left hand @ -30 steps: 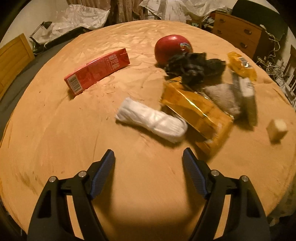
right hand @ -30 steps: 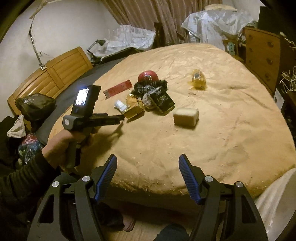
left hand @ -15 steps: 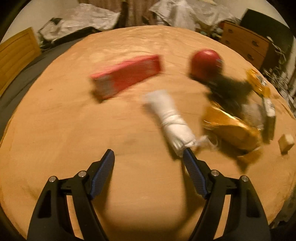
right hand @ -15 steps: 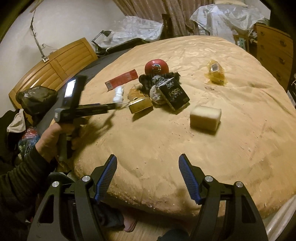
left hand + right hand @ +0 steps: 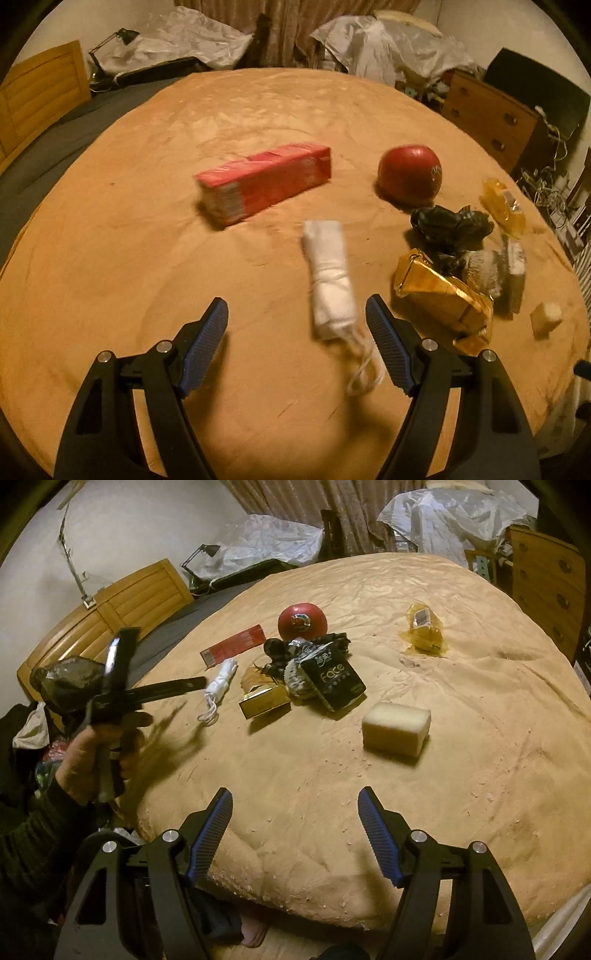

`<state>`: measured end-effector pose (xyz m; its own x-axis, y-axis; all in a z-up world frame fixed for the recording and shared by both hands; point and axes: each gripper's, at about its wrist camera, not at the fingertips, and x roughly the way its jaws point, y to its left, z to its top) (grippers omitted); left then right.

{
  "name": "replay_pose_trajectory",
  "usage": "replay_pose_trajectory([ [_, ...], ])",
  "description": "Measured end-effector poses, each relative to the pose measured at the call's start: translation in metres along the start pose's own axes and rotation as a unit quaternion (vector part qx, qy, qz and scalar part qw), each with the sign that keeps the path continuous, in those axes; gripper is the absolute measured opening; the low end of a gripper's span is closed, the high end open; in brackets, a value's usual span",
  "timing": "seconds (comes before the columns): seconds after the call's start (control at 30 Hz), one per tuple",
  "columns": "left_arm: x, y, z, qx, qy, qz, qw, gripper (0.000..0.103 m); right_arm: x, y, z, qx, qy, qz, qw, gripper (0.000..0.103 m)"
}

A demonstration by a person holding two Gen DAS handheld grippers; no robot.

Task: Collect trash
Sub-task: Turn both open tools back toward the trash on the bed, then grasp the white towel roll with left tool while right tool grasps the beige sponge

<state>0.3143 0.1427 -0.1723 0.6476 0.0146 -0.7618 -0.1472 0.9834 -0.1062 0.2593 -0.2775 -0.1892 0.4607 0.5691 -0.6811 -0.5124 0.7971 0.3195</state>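
Left gripper: jaws wide apart, nothing clamped; the near end of the white roll lies between the tips, close to the right-hand pad, contact not certain
Right gripper: jaws wide apart, empty, above the near edge of the blanket
White roll: tied cloth or plastic bundle on the blanket, its loose string trailing toward the camera beside the right-hand finger
Red carton: lying flat beyond the roll, well apart from it
Red ball: behind the heap, to the right
Heap: black crumpled wrapper, gold packet and a dark "Face" pack touching one another
Yellow wrapper: alone, far right
Sponge block: alone, nearest the right gripper
Left hand: grips the handle, dark sleeve
Change since earlier frame: the roll lay ahead of the left jaws and across the view, now it points into their gap; both openings about as before
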Motion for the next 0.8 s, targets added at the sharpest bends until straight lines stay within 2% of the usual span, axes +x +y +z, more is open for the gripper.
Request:
replay_pose_trajectory([
  [0.1, 0.020, -0.010, 0.006, 0.007, 0.011, -0.002, 0.9999, 0.071, 0.001, 0.002, -0.005, -0.003, 0.002, 0.001, 1.000, 0.071],
  [0.13, 0.026, -0.011, 0.006, 0.009, 0.017, 0.003, 0.9998, 0.058, 0.001, 0.002, -0.007, -0.003, 0.004, 0.000, 1.000, 0.071],
  [0.17, 0.031, -0.011, 0.007, 0.007, 0.023, 0.005, 0.9997, 0.053, 0.002, 0.001, -0.010, -0.002, 0.006, 0.000, 1.000, 0.071],
  [0.27, 0.033, -0.011, 0.009, 0.016, 0.018, 0.020, 0.9995, 0.047, 0.006, -0.005, -0.017, 0.009, 0.008, -0.003, 1.000, 0.071],
  [0.43, 0.037, -0.024, 0.002, 0.057, 0.007, 0.056, 0.9967, 0.048, 0.010, -0.013, -0.014, -0.003, -0.012, -0.036, 0.999, 0.066],
  [0.47, 0.037, -0.026, 0.000, 0.062, 0.005, 0.056, 0.9965, 0.051, 0.012, -0.014, -0.011, -0.017, -0.014, -0.046, 0.999, 0.065],
  [0.57, 0.037, -0.021, 0.002, 0.061, 0.006, 0.049, 0.9970, 0.051, 0.019, -0.019, 0.001, -0.069, -0.019, -0.101, 0.992, 0.064],
  [0.7, 0.039, -0.016, 0.004, 0.067, 0.010, 0.040, 0.9969, 0.052, 0.037, -0.038, 0.024, -0.122, 0.009, -0.136, 0.983, 0.069],
  [0.8, 0.041, -0.017, 0.006, 0.070, 0.013, 0.035, 0.9969, 0.053, 0.052, -0.045, 0.040, -0.151, 0.029, -0.133, 0.979, 0.069],
])
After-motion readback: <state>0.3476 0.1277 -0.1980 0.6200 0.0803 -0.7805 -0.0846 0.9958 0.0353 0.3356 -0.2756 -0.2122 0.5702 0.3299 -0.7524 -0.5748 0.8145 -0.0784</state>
